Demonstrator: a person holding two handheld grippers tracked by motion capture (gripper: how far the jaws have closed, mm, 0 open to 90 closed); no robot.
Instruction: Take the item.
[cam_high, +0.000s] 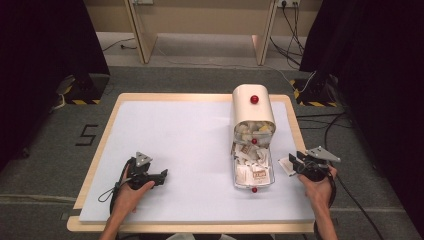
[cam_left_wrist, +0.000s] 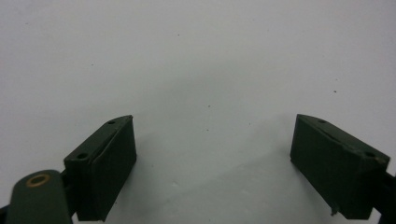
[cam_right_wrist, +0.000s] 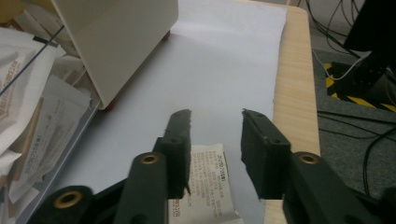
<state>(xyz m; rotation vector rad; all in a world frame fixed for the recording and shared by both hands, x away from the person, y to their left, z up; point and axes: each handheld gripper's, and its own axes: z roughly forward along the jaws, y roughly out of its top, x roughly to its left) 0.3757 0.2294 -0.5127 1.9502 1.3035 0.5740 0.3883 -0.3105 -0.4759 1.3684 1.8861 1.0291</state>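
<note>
A cream rounded container (cam_high: 253, 107) with red knobs lies on the white mat (cam_high: 180, 140), right of centre. Its clear lid (cam_high: 254, 172) hangs open toward me, and several white sachets spill over it. One more white sachet (cam_high: 286, 165) lies flat on the mat by the right edge. My right gripper (cam_high: 296, 161) hovers just over it. In the right gripper view the sachet (cam_right_wrist: 205, 182) rests on the mat below the parted jaws of the right gripper (cam_right_wrist: 215, 116), partly under one jaw and not pinched. At the near left, my left gripper (cam_high: 162, 175) stays low over bare mat, and in its own view the left gripper (cam_left_wrist: 212, 154) stands open with nothing in it.
The mat covers a wooden table whose right edge (cam_right_wrist: 294, 93) runs close beside my right gripper. The cream container (cam_right_wrist: 121, 42) and spilled sachets (cam_right_wrist: 28, 116) lie just left of that gripper. Cables and black stands sit on the floor beyond the table (cam_high: 320, 95).
</note>
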